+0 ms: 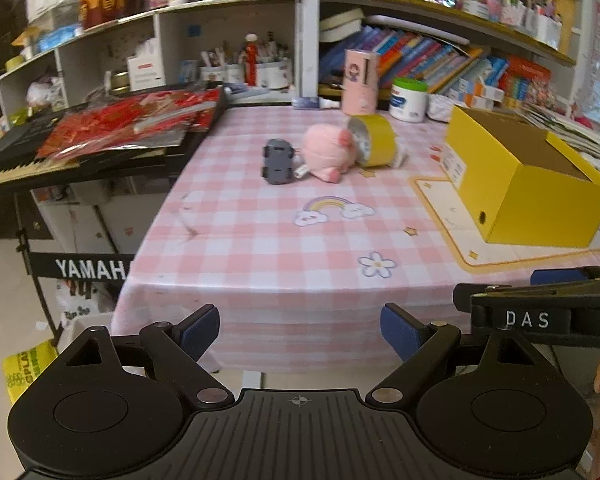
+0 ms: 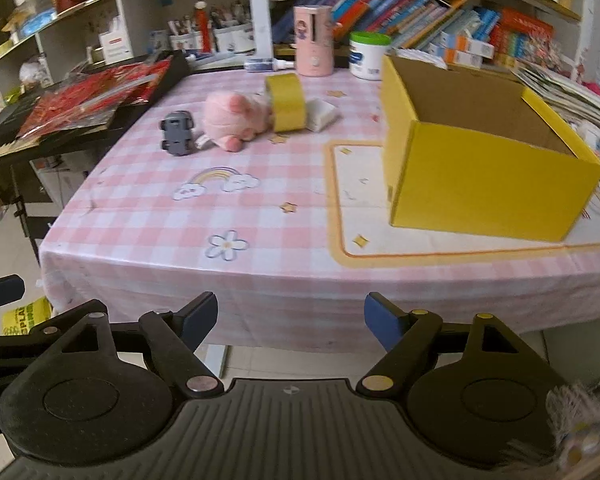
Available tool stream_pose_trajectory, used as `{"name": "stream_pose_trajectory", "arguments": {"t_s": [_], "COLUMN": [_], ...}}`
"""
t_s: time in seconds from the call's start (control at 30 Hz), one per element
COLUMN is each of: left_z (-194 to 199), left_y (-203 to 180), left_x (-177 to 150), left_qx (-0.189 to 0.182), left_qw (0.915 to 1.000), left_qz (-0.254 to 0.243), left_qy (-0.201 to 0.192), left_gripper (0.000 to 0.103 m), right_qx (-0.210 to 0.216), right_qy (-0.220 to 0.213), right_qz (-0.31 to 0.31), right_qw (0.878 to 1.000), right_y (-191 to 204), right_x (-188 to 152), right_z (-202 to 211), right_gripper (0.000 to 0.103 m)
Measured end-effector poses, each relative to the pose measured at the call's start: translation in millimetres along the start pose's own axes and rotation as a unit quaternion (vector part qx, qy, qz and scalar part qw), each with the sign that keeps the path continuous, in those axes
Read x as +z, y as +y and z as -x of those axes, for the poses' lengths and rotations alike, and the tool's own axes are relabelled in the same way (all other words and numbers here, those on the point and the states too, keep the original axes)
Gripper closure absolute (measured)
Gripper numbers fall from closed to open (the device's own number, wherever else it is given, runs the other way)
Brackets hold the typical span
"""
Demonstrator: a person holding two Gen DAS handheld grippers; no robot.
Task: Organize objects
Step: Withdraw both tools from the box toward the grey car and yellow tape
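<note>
A grey toy car (image 1: 278,161) (image 2: 177,133), a pink plush pig (image 1: 329,152) (image 2: 233,117), a yellow tape roll (image 1: 374,140) (image 2: 286,102) and a small white block (image 2: 320,114) lie together on the pink checked table (image 1: 260,248) (image 2: 284,208). An open, empty yellow box (image 1: 528,178) (image 2: 484,160) stands at the right. My left gripper (image 1: 300,336) is open and empty in front of the table's near edge. My right gripper (image 2: 290,322) is open and empty there too, to the right of the left one; it also shows in the left wrist view (image 1: 540,312).
A Yamaha keyboard (image 1: 80,152) (image 2: 72,108) covered with red packets stands left of the table. A pink cylinder (image 1: 360,82) (image 2: 314,40) and a white jar (image 1: 408,100) (image 2: 368,56) stand at the back, in front of full bookshelves (image 1: 440,56).
</note>
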State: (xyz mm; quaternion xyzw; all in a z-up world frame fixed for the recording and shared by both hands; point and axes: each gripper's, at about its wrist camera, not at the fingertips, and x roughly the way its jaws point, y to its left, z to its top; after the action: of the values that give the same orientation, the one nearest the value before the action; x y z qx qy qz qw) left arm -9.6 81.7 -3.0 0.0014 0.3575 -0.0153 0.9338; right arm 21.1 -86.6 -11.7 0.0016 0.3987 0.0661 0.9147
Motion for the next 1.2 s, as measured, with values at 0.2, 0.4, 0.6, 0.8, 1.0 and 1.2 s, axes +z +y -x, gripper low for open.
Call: {"name": "stream_pose_trajectory", "arguments": {"t_s": [0.2,0.4,0.6,0.8,1.0,1.2], "left_z": [-2,-12,-26,-48,-71,-96], "left_y": [8,13,18,22,23,20], "left_x": [1,5,15,30,47,66], "left_qx": [0.008,0.013,0.021,0.025,0.029,0.033], "left_qw": [0.9999,0.9998,0.9997,0.9992,0.9987,0.9981], "left_qz": [0.009,0.013,0.012,0.026,0.039,0.048], "left_qy": [-0.001,0.005,0.009,0.017,0.018,0.023], "left_gripper": [0.013,0.013,0.013,0.013,0.013,0.013], "right_qx": [0.008,0.014,0.019,0.021,0.017,0.017], "right_qy": [-0.001,0.002,0.009,0.015,0.012,0.016], "right_qz": [0.011,0.018,0.015,0.025,0.030,0.037], "right_qw": [1.000,1.000,1.000,0.999,0.999,0.999], "right_y": [10,13,15,16,12,4], "right_x": [6,11,25,44,70,96], "right_z": [-4,-14,-32,-53,-76,-101], "right_gripper": [0.023,0.023,0.023,0.023,0.023,0.023]}}
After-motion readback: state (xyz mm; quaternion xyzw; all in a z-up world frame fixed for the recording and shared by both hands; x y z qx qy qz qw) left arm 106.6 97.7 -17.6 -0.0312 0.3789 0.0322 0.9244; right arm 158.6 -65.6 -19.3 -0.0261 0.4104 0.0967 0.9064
